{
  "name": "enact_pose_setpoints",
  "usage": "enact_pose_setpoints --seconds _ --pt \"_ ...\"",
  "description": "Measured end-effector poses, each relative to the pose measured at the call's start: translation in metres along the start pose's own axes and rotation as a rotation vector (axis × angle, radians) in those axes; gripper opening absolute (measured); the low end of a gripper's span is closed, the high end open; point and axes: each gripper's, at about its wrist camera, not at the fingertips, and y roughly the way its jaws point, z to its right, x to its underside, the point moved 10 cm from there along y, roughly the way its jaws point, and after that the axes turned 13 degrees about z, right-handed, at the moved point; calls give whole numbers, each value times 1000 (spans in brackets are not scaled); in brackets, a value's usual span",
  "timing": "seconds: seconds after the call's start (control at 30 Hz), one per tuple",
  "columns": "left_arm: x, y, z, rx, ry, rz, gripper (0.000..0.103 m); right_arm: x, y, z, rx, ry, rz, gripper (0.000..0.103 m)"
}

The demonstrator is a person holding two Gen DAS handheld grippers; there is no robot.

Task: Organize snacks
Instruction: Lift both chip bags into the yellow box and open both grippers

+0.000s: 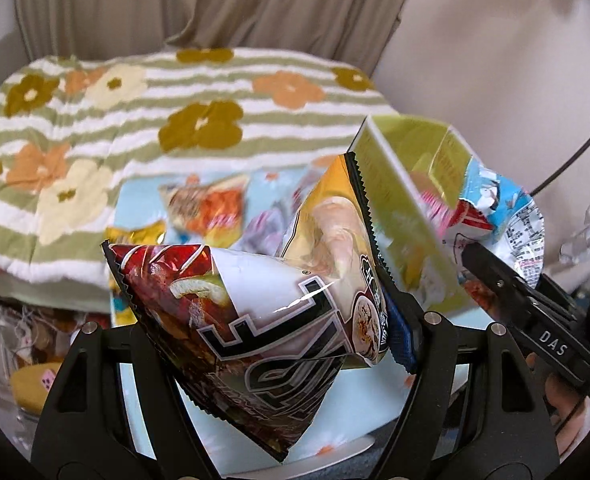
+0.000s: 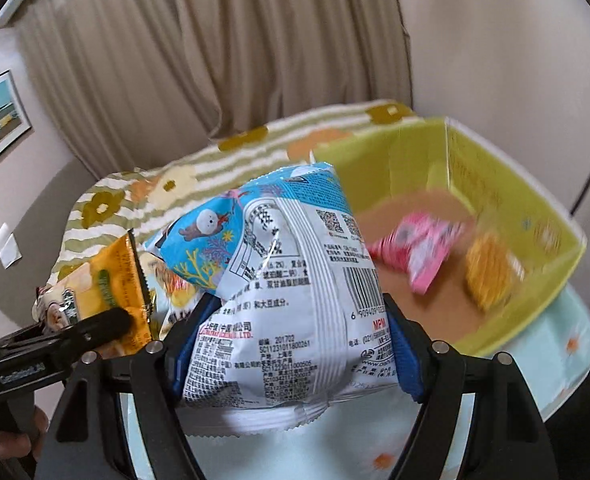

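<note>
My left gripper (image 1: pixel 271 320) is shut on a red, white and gold chip bag (image 1: pixel 263 304), held above the table. My right gripper (image 2: pixel 291 340) is shut on a blue and white snack bag (image 2: pixel 291 280), held just left of a yellow-green box (image 2: pixel 495 184). The box holds a pink packet (image 2: pixel 419 252) and an orange packet (image 2: pixel 489 272). In the left wrist view the box (image 1: pixel 399 200) stands right of my bag, with the blue bag (image 1: pixel 507 216) and the right gripper's finger (image 1: pixel 507 284) beside it. In the right wrist view the chip bag (image 2: pixel 111 288) shows at left.
More snack packets (image 1: pixel 207 208) lie on the light blue flowered tablecloth (image 1: pixel 143 204). A striped flowered blanket (image 1: pixel 135 112) covers the furniture behind. Beige curtains (image 2: pixel 215 60) hang at the back. A clear container (image 1: pixel 19 360) with items sits at lower left.
</note>
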Motion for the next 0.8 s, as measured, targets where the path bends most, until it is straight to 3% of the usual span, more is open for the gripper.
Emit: enact_pose_setpoints --seconds 0.2,0.4,0.57,0.7,0.8 --pt "-24 10 66 -1 -6 66 72 -49 1 54 -48 -31 14 74" --pt "-33 44 148 21 7 76 72 -84 12 126 -57 -35 3 74" --pt "-27 85 207 37 9 22 72 -101 24 168 -62 -47 -19 74" --pt "-13 111 233 26 51 -40 73 -105 36 192 -55 -57 -38 74" --pt "-1 127 242 -8 97 -91 88 -103 45 205 -51 -41 -58 74"
